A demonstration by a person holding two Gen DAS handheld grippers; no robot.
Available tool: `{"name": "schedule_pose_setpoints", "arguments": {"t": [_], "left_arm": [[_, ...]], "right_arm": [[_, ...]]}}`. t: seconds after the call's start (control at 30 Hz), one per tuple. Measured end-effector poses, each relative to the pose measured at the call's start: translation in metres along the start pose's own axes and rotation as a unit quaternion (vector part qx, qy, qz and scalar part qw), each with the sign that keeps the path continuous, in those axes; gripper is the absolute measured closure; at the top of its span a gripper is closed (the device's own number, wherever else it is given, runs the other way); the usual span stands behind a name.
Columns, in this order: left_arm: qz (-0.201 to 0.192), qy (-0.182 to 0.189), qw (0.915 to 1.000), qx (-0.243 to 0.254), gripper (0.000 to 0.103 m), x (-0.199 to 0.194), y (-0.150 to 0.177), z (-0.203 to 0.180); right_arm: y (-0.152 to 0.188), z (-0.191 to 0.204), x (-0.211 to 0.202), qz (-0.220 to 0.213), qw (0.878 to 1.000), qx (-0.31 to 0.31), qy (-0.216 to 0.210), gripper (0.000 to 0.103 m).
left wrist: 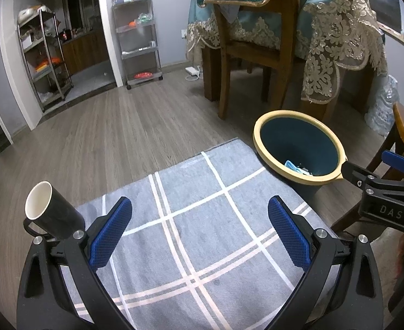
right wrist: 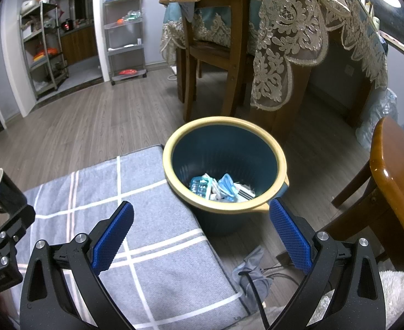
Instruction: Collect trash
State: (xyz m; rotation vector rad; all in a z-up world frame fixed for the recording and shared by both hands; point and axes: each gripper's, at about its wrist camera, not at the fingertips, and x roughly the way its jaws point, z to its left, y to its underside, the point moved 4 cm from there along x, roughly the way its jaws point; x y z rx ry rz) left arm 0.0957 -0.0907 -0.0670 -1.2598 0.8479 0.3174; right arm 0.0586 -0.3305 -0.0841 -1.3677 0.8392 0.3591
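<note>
Both grippers empty, jaws spread wide — left gripper over the rug, right gripper near the bin. Bin stands on the floor at the rug's far-right corner, by the chair; it already holds trash – blue/white packets at the bottom. Judged mostly done. Possibly left: grey rag on floor near the right gripper, tangled w/ a cable. Mug at left, by the left gripper – prob. not trash. Rug otherwise bare.
</note>
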Motion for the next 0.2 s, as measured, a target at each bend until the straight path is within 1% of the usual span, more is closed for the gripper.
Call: {"name": "schedule_pose_setpoints", "arguments": {"t": [0.07, 0.2], "left_arm": [[0.005, 0.000, 1.0000, -0.006, 0.006, 0.0008, -0.0003, 0.0009], [0.002, -0.004, 0.9999, -0.016, 0.006, -0.0005, 0.0007, 0.0049]], "right_arm": [[0.0001, 0.0002, 0.0000, 0.000, 1.000, -0.001, 0.000, 0.005], [0.0007, 0.0001, 0.0000, 0.000, 1.000, 0.000, 0.000, 0.005]]}}
